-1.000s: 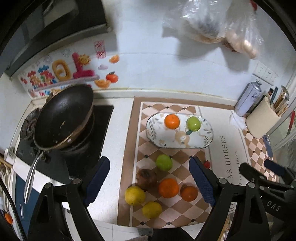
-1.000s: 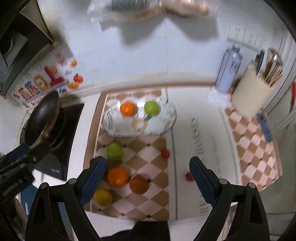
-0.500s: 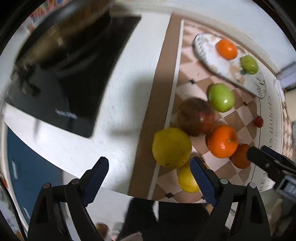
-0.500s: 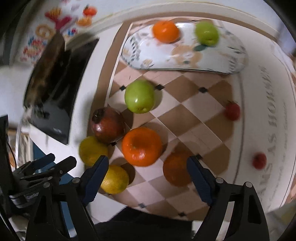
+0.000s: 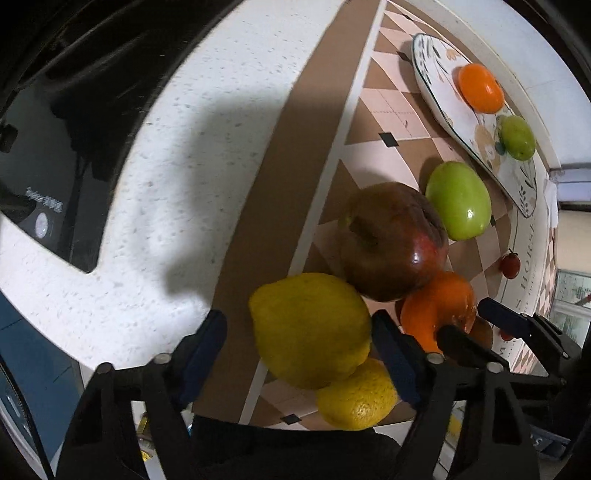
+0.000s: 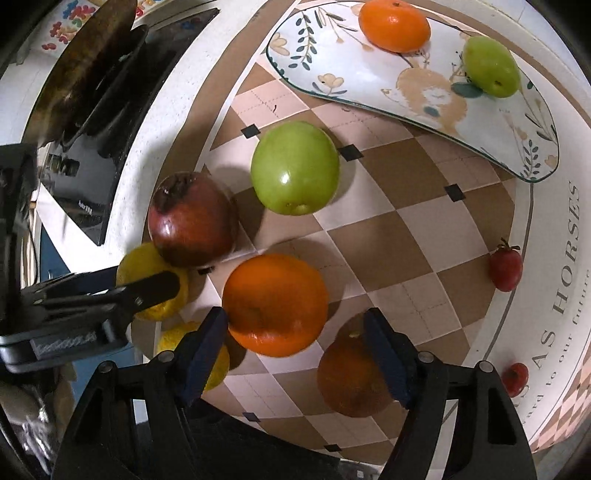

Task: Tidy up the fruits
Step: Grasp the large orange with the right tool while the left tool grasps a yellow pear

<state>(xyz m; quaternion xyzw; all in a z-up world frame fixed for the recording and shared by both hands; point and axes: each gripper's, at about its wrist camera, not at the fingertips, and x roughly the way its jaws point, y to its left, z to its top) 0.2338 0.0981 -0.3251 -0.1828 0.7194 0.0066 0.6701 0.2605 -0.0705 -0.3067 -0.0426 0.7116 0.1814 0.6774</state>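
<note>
Fruit lies in a bunch on the checkered mat (image 6: 424,206) that covers part of the white bench (image 5: 155,177). The left tongs (image 5: 299,336) are open, with a big yellow fruit (image 5: 310,328) sitting between the two blue pads. The right pad looks like it touches the fruit, but the left pad has a gap beside it. A smaller lemon (image 5: 356,398) sits just under the yellow fruit.

The right tongs (image 6: 295,332) are open too. They sit on both sides of a bright orange (image 6: 275,304). The left pad is right at the orange's edge, and the right pad is over a darker orange (image 6: 351,376) next to it. I cannot tell if the pads press on anything.

A dark red apple (image 6: 190,219) sits beside the yellow fruit, and a green apple (image 6: 295,173) is just past it. Two little red tomatoes (image 6: 506,266) lie apart near the words on the mat.

A flowered plate (image 6: 369,62) sits at the far end of the mat. It holds a small orange (image 6: 395,24) and a small green fruit (image 6: 491,66), well apart from each other. A black stove (image 5: 55,110) is off to the left.
</note>
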